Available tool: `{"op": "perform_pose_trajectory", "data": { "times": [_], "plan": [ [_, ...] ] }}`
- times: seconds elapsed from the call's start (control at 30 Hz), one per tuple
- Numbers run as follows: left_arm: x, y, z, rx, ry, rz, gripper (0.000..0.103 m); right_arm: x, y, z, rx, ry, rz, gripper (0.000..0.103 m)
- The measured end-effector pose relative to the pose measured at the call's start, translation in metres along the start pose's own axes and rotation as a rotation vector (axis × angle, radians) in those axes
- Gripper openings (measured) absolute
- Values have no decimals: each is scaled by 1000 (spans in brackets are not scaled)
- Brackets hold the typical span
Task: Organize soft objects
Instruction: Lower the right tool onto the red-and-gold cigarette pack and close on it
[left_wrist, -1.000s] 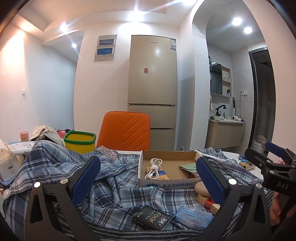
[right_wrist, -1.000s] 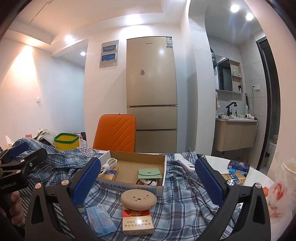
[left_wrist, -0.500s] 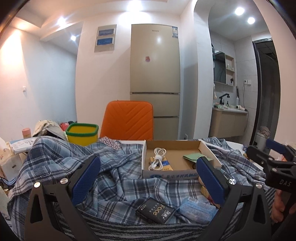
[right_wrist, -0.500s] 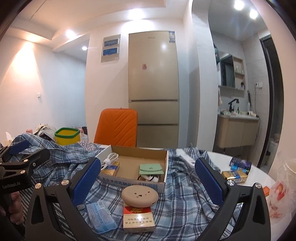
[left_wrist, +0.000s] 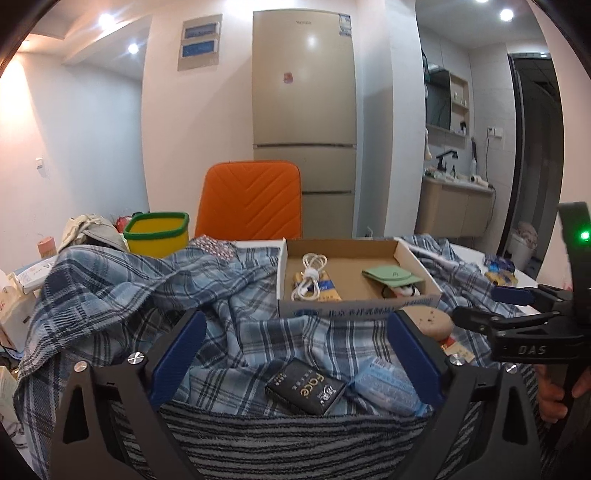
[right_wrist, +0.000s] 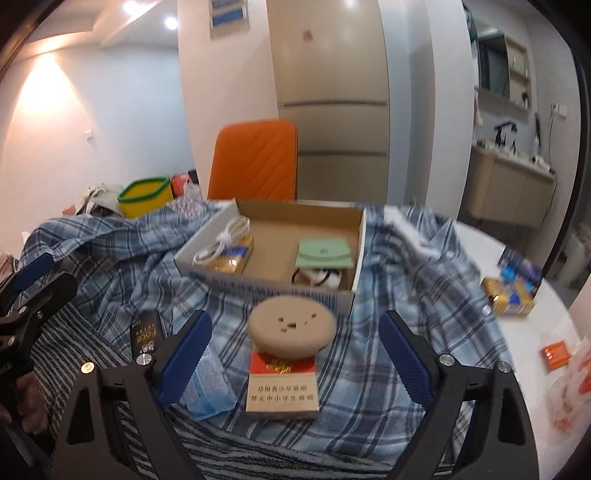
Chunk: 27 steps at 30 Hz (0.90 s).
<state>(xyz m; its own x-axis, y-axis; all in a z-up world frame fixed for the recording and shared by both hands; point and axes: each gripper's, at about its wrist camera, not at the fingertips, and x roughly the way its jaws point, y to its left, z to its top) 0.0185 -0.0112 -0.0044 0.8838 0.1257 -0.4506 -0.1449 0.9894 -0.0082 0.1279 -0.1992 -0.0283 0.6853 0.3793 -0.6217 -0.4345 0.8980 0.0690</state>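
Note:
A blue plaid shirt lies crumpled over the table, also in the right wrist view. A grey striped cloth lies along the near edge under it. My left gripper is open and empty above a black box and a blue tissue packet. My right gripper is open and empty above a tan round pad resting on a red-and-white carton. The right gripper also shows at the right of the left wrist view.
An open cardboard box with a white cable, a green pouch and small packs sits on the shirt. A yellow bin and an orange chair stand behind. Small boxes lie on the white table at right.
Both grippers have tilted down and moved closer to the table, so the items on the shirt look larger. Both stay open and empty.

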Motion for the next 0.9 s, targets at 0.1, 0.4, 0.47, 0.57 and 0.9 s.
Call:
{"op": "perform_pose_trajectory", "data": {
  "times": [0.1, 0.4, 0.47, 0.57, 0.9],
  "plan": [
    [9, 2, 0, -12, 61, -4, 92, 14, 4, -2, -16, 62, -2, 92],
    [21, 6, -7, -11, 141, 8, 92, 45, 16, -17, -70, 199, 2, 87],
    [22, 7, -8, -13, 150, 5, 92, 48, 16, -19, -71, 213, -1, 85],
    [23, 7, -8, -14, 154, 6, 92, 53, 14, -20, -63, 236, 2, 82],
    [23, 9, -10, -26, 158, 13, 92, 65, 9, -24, -31, 287, 8, 76]
  ]
}}
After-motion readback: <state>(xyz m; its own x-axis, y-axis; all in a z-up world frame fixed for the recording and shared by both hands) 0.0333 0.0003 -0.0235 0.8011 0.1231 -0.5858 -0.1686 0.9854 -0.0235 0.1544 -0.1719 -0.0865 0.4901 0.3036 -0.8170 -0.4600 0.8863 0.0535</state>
